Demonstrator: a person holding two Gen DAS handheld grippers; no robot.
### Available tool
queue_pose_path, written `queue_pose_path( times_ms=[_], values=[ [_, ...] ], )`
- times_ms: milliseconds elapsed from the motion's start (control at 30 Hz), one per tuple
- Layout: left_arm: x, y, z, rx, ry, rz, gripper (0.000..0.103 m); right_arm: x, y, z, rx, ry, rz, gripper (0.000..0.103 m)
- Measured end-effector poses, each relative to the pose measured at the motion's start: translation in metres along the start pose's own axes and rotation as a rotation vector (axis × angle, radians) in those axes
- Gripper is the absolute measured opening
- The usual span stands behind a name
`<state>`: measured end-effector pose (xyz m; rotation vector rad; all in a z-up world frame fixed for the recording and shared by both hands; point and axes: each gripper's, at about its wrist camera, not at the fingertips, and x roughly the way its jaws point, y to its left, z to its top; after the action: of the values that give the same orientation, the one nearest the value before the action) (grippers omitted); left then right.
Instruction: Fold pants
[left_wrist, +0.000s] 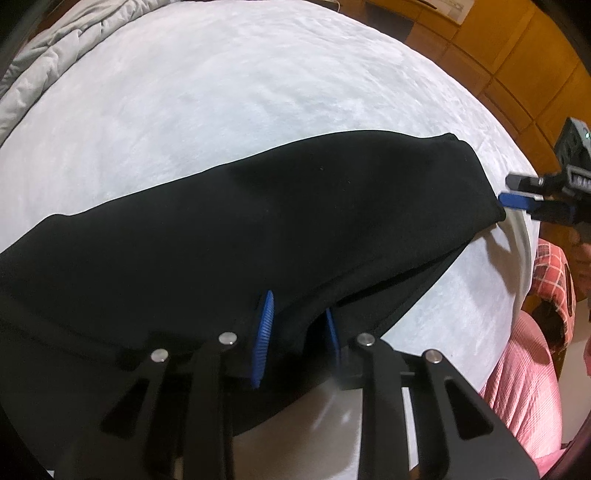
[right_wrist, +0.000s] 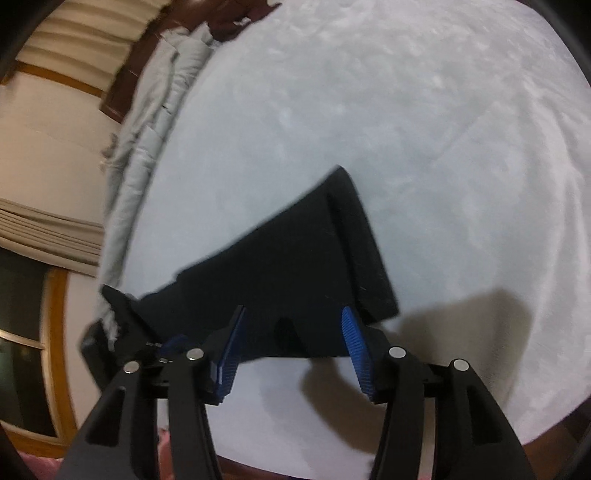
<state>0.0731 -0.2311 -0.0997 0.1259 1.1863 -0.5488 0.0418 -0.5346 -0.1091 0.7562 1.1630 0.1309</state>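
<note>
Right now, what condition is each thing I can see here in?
Black pants: folded lengthwise, lying on the bed.
Left gripper: jaws narrow, pinching a fold of the pants.
Right gripper: jaws open over the pants' end, gripping nothing.
White bedspread: spread flat.
Grey duvet: bunched at the bed's edge.

1. The pants (left_wrist: 258, 221) under my left tongs (left_wrist: 297, 332) are matt black cloth, smooth, with a soft knit look.
2. The bed (left_wrist: 240, 81) wears a pale, fuzzy, slightly pebbled cover.
3. My tongs' pads (right_wrist: 356, 339) are ridged blue rubbery plastic on matt black plastic arms with shiny metal pins.
4. The floor (left_wrist: 517, 48) is glossy orange-brown wood.
5. My sleeve (left_wrist: 517, 376) is pink checked cloth.
</note>
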Motion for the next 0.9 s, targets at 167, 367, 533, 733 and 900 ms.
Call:
queue_pose_path(
  times_ms=[167, 367, 533, 733, 900],
  values=[
    [0.001, 0.002, 0.002, -0.017, -0.002, -0.010, 0.026, 0.006, -0.012, -0.006, 0.065, 0.031, -0.004, 0.062],
    [0.001, 0.003, 0.000, -0.001, -0.004, -0.002, 0.027, 0.011, 0.009, -0.006, -0.025, 0.022, 0.086, 0.020],
    [0.000, -0.004, -0.001, 0.026, 0.004, -0.003, 0.021, 0.004, 0.035, 0.003, -0.121, -0.025, 0.068, 0.006],
    [-0.023, -0.020, -0.005, 0.061, -0.057, -0.011, 0.014, -0.038, 0.075, 0.002, -0.341, -0.184, 0.063, 0.004],
    [-0.010, -0.040, -0.012, 0.086, -0.050, 0.031, 0.014, -0.004, 0.028, 0.003, -0.220, -0.091, 0.010, 0.004]
  ],
)
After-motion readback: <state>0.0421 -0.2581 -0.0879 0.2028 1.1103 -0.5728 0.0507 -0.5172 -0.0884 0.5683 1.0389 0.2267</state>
